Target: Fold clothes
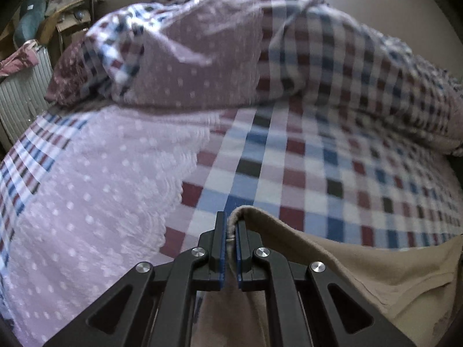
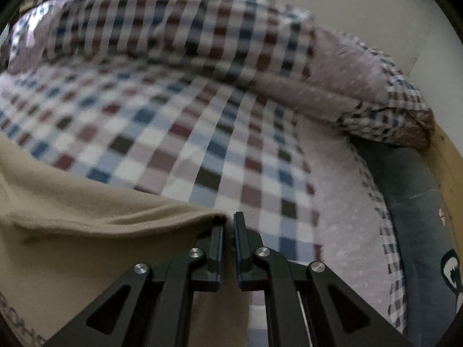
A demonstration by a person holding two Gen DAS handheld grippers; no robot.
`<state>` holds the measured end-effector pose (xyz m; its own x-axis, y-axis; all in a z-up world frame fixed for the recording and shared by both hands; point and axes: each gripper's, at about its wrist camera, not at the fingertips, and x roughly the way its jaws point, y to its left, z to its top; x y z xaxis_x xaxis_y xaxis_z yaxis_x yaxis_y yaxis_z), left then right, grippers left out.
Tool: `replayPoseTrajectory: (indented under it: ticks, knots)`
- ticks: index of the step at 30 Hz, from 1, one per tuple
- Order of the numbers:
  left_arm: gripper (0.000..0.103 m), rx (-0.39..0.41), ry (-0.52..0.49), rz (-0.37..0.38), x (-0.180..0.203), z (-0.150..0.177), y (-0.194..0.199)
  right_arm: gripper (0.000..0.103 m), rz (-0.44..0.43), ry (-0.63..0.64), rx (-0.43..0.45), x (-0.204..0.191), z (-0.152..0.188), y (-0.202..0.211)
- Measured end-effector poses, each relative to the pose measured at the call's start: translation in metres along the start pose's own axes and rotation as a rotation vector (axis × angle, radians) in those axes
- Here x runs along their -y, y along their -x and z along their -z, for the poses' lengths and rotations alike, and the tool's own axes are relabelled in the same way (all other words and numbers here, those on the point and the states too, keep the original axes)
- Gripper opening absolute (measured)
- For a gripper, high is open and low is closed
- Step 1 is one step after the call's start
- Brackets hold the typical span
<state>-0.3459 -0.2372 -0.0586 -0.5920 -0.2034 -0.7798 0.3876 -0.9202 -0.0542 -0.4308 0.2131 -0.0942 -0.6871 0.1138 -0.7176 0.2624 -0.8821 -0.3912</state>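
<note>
A beige garment (image 1: 361, 263) hangs from my left gripper (image 1: 231, 225), which is shut on a bunched edge of the cloth and held low over the bed. The fabric spreads to the right and below the fingers. In the right wrist view the same beige garment (image 2: 86, 231) stretches to the left of my right gripper (image 2: 228, 225). Its jaws stand nearly together on the garment's edge, which tucks in at the left finger. Both views are blurred by motion.
A bed with a checked sheet (image 1: 303, 173) lies below both grippers. A pink dotted cover (image 1: 86, 188) lies on its left side, and a rumpled checked quilt (image 1: 318, 66) is piled at the back. Cluttered shelves (image 1: 66, 14) stand far left. A dark blue cushion (image 2: 419, 217) lies at the bed's right edge.
</note>
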Motion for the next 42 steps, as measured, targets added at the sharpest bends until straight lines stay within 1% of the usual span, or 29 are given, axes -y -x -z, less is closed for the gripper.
replayPoseTrajectory:
  ticks: [1,3,4,5,6,7,8,9,10,11,13,14,16,18,20,21,22,23,24,25,26,28,29,31,34,36,39,40,42]
  knots:
    - [0.004,-0.001,-0.002,0.001,0.000,0.002,-0.003,0.005,-0.001,0.009,-0.005,-0.002,0.002,-0.004]
    - [0.005,0.001,-0.004,0.012,0.000,0.006,-0.006,0.016,-0.003,0.021,-0.010,-0.003,0.005,-0.007]
    - [0.006,0.001,-0.006,0.017,0.000,0.008,-0.007,0.018,-0.004,0.023,-0.011,-0.002,0.006,-0.006]
    - [0.010,-0.001,-0.013,0.022,0.000,0.010,-0.005,0.025,-0.010,0.022,-0.018,0.002,0.005,-0.002]
    - [0.013,-0.004,-0.018,0.029,0.000,0.012,-0.003,0.039,-0.016,0.021,-0.026,0.006,0.005,0.003]
    - [0.024,-0.010,-0.019,0.043,0.000,0.014,0.001,0.043,-0.028,0.031,-0.014,0.008,0.006,0.014]
    - [0.044,-0.013,-0.016,0.061,-0.002,0.016,0.005,0.044,-0.041,0.044,0.002,0.011,0.007,0.025]
    - [0.054,-0.015,-0.013,0.079,-0.004,0.019,0.010,0.049,-0.054,0.056,0.017,0.013,0.008,0.036]
    - [0.064,-0.014,-0.013,0.099,-0.007,0.024,0.017,0.051,-0.085,0.085,0.037,0.013,0.009,0.050]
    - [0.069,-0.009,-0.016,0.118,-0.009,0.031,0.028,0.052,-0.120,0.117,0.057,0.012,0.011,0.063]
    - [0.071,0.004,-0.023,0.155,-0.015,0.045,0.049,0.053,-0.221,0.187,0.083,0.004,0.013,0.082]
    - [0.071,0.020,-0.026,0.166,-0.017,0.053,0.065,0.053,-0.283,0.253,0.099,-0.007,0.013,0.093]
    - [0.071,0.055,-0.030,0.189,-0.020,0.071,0.097,0.053,-0.310,0.356,0.106,-0.031,0.013,0.101]
    - [0.073,0.108,-0.013,0.212,-0.024,0.094,0.136,0.051,-0.330,0.456,0.111,-0.055,0.012,0.109]
    - [0.079,0.162,-0.005,0.244,-0.025,0.118,0.176,0.051,-0.344,0.527,0.100,-0.077,0.010,0.108]
    - [0.081,0.189,0.005,0.250,-0.025,0.129,0.193,0.047,-0.346,0.549,0.096,-0.085,0.010,0.107]
    - [0.084,0.216,0.014,0.260,-0.025,0.139,0.207,0.042,-0.368,0.544,0.081,-0.090,0.009,0.106]
    - [0.084,0.242,0.019,0.282,-0.026,0.147,0.214,0.033,-0.394,0.535,0.065,-0.093,0.008,0.104]
    - [0.084,0.268,0.024,0.305,-0.026,0.156,0.221,0.021,-0.419,0.526,0.049,-0.097,0.008,0.103]
    - [0.084,0.295,0.029,0.327,-0.026,0.164,0.228,0.017,-0.445,0.517,0.032,-0.101,0.007,0.101]
    - [0.084,0.321,0.034,0.349,-0.027,0.173,0.235,0.011,-0.455,0.480,0.004,-0.103,0.006,0.095]
    - [0.084,0.369,0.039,0.389,-0.026,0.189,0.247,0.005,-0.457,0.391,-0.056,-0.105,0.005,0.082]
    - [0.084,0.367,0.021,0.383,-0.022,0.192,0.243,0.004,-0.468,0.354,-0.078,-0.106,0.006,0.077]
    - [0.084,0.319,-0.004,0.368,-0.016,0.192,0.229,0.004,-0.495,0.283,-0.119,-0.107,0.010,0.069]
    - [0.084,0.284,-0.003,0.369,-0.014,0.193,0.216,0.004,-0.497,0.195,-0.125,-0.107,0.014,0.064]
    - [0.084,0.284,0.006,0.374,-0.016,0.196,0.214,0.004,-0.499,0.155,-0.113,-0.106,0.011,0.061]
    - [0.084,0.292,0.009,0.383,-0.017,0.198,0.215,0.004,-0.469,0.106,-0.080,-0.106,-0.008,0.054]
    - [0.084,0.295,0.007,0.384,-0.016,0.198,0.215,0.004,-0.446,0.091,-0.065,-0.105,-0.016,0.052]
    - [0.084,0.291,0.000,0.386,-0.016,0.196,0.214,0.004,-0.377,0.000,-0.023,-0.096,-0.039,0.046]
